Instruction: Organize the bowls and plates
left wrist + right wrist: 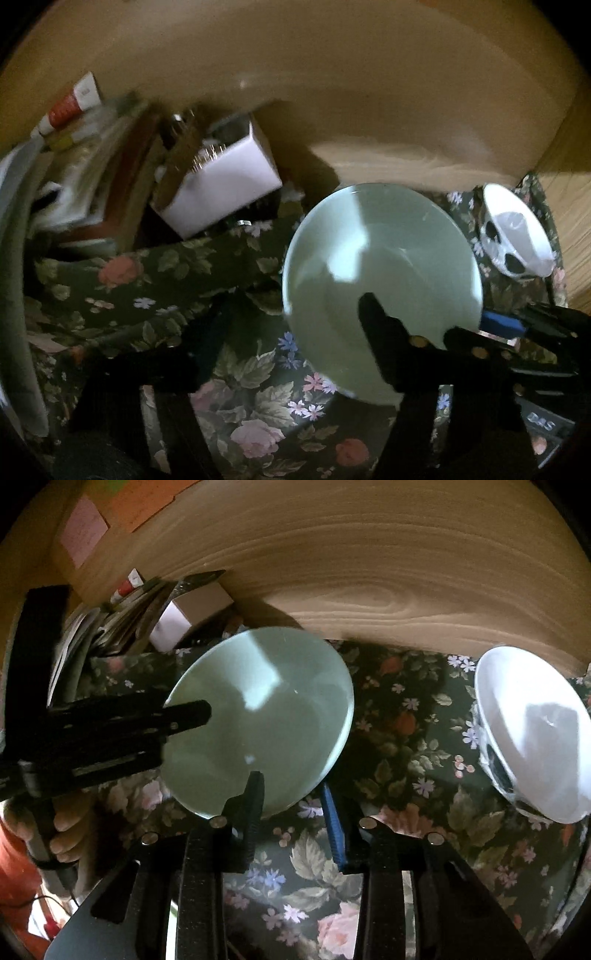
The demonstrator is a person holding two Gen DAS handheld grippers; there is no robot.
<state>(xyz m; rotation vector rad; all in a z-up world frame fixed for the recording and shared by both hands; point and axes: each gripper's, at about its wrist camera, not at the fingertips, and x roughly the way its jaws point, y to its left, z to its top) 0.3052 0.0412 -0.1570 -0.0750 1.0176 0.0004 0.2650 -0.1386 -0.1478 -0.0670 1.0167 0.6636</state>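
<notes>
A pale green bowl [384,266] [258,709] rests on the floral cloth. My right gripper [291,782] has its black finger inside the near rim and its blue-padded finger [332,823] outside, shut on the bowl's wall. My left gripper [299,299] [183,734] straddles the bowl's other edge. One of its fingers [373,317] lies over the bowl's inside; the other stays clear of the outer wall, so it is open. A white bowl [532,738] [517,229] with a black-and-white pattern outside stands off to the right.
A wooden panel [369,572] runs close behind both bowls. A white box [221,184] and a heap of books and papers [92,177] crowd the back left. A floral cloth [406,738] covers the surface. A hand [66,834] holds the left gripper's handle.
</notes>
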